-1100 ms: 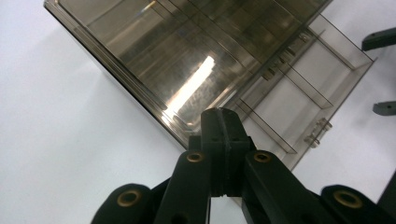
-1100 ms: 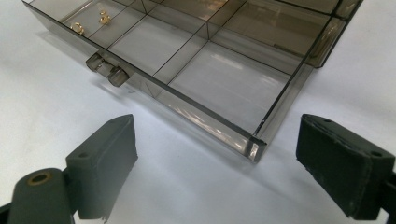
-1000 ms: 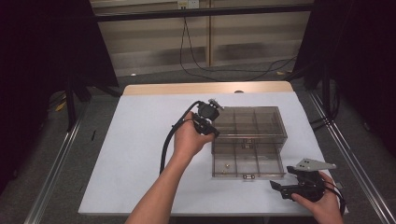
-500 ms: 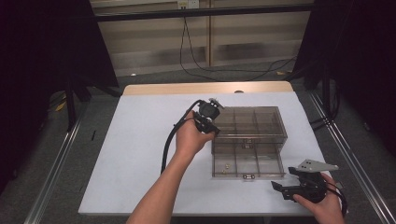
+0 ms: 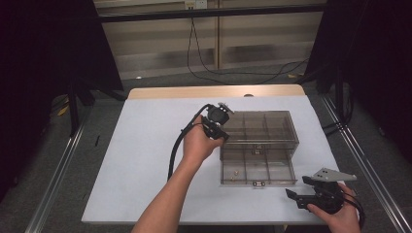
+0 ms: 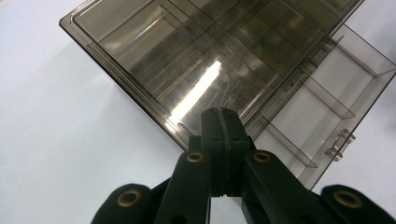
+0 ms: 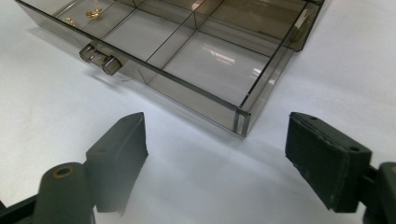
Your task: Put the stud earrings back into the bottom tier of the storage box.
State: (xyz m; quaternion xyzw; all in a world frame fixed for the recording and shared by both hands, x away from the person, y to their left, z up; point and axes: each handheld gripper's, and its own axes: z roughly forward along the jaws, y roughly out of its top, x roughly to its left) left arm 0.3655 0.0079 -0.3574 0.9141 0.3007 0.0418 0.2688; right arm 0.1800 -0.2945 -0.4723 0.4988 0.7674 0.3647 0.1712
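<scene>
**Drawer stood pulled out, both grippers empty**

The left gripper (image 5: pixel 221 127) had its jaws pressed together with nothing between them, the tips resting at the top edge of the smoky clear box (image 5: pixel 265 127). The box lay just ahead of those jaws on the white table (image 5: pixel 141 160). Its drawer (image 5: pixel 257 167) was drawn out, with small gold pieces (image 7: pixel 93 13) in one compartment. The right gripper (image 5: pixel 303 189) had just been closing slightly, yet its jaws stood wide apart and empty. The drawer's near corner (image 7: pixel 242 120) sat just beyond the gap between them, its handle (image 7: pixel 99 58) further off beyond one jaw.

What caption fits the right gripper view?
Open jaws of the right gripper face the pulled-out drawer of a smoky plastic box.
</scene>
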